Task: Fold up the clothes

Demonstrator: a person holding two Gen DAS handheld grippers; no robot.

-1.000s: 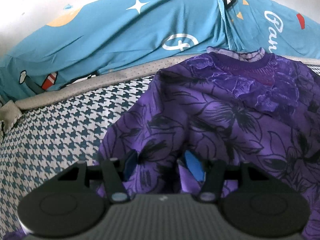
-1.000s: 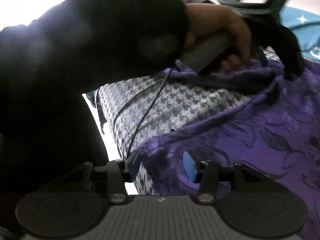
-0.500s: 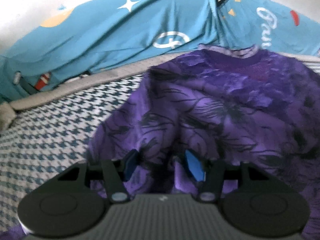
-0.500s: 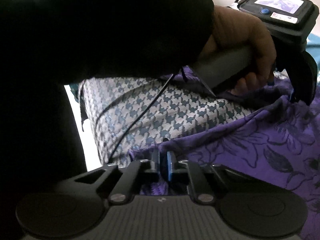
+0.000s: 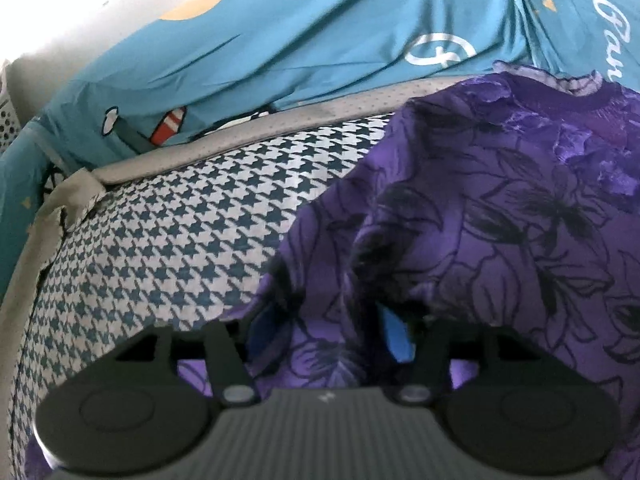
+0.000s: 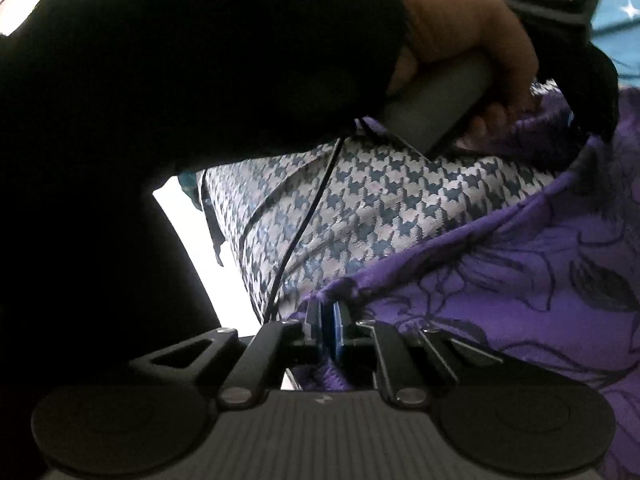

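A purple shirt [image 5: 500, 208] with black flower outlines lies on a houndstooth cover [image 5: 180, 248], collar at the far side. My left gripper [image 5: 324, 332] sits at the shirt's near edge. Its jaws are apart and opening, and a raised fold of the cloth lies between them and drapes over the left finger. The blue right pad [image 5: 394, 336] is bare. In the right wrist view my right gripper [image 6: 327, 330] has its jaws almost together, easing slightly, pinching the shirt's [image 6: 520, 272] hem at the corner near the cover's edge.
Teal printed bedding [image 5: 320, 40] is piled behind the shirt, past a grey seam. In the right wrist view a hand [image 6: 472, 28] in a black sleeve [image 6: 200, 60] grips the other gripper's handle above the cover [image 6: 400, 192]. A thin black cable [image 6: 308, 220] hangs across it.
My right gripper went from open around the hem to closed on it. The left view swung so the shirt sits further right, and cloth now covers the left finger.
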